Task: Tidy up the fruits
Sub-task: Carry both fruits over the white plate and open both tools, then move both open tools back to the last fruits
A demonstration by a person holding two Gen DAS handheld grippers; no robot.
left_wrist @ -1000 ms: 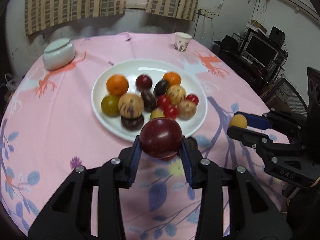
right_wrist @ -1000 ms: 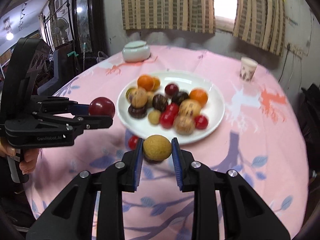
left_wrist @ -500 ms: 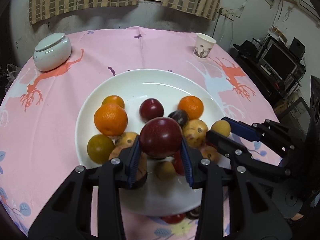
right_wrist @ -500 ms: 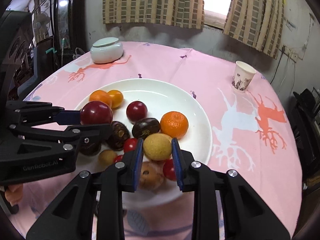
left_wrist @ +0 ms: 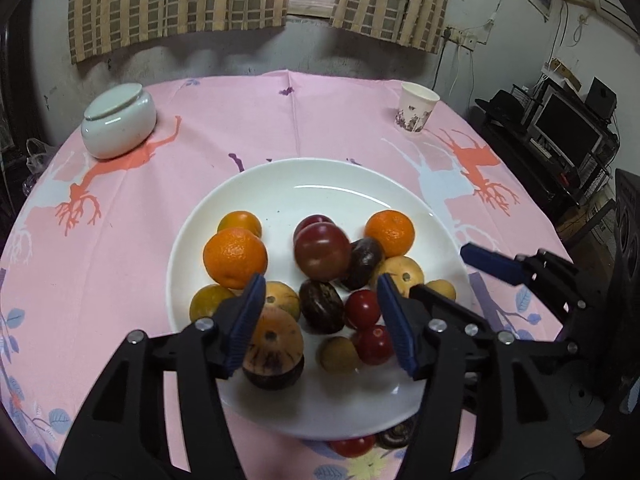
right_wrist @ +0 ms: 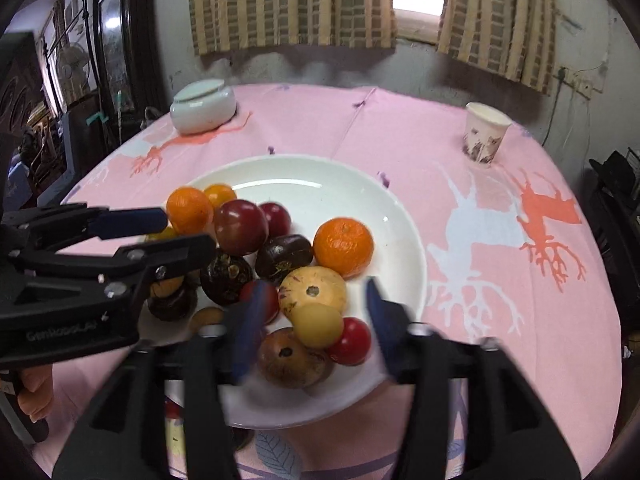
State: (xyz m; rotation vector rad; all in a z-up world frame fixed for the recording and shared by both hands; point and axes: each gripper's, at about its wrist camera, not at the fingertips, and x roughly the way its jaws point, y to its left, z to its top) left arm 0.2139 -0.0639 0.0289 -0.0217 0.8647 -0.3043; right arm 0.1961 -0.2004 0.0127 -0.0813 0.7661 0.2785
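A white plate (left_wrist: 320, 172) (right_wrist: 320, 172) on the pink tablecloth holds a pile of oranges, plums, passion fruits and small red fruits. My left gripper (left_wrist: 320, 312) (right_wrist: 180, 232) hangs over the plate's near side, its jaws opening. A dark red plum (left_wrist: 322, 252) (right_wrist: 240, 226) sits beyond its blue pads, free of them, on top of the pile. My right gripper (right_wrist: 316, 312) (left_wrist: 452, 276) is blurred, its jaws opening too. A round yellow fruit (right_wrist: 316, 326) lies on the pile between its pads, touching neither.
A white lidded jar (left_wrist: 118, 126) (right_wrist: 202, 108) stands at the table's back left and a paper cup (left_wrist: 416, 108) (right_wrist: 484, 134) at the back right. A small red fruit (left_wrist: 352, 446) lies on the cloth by the plate's near rim. A hand (right_wrist: 34, 396) holds the left gripper.
Both grippers came forward from the table's near edge to above the plate. Then their jaws spread, letting go of the red plum and the yellow fruit, which now rest on the pile.
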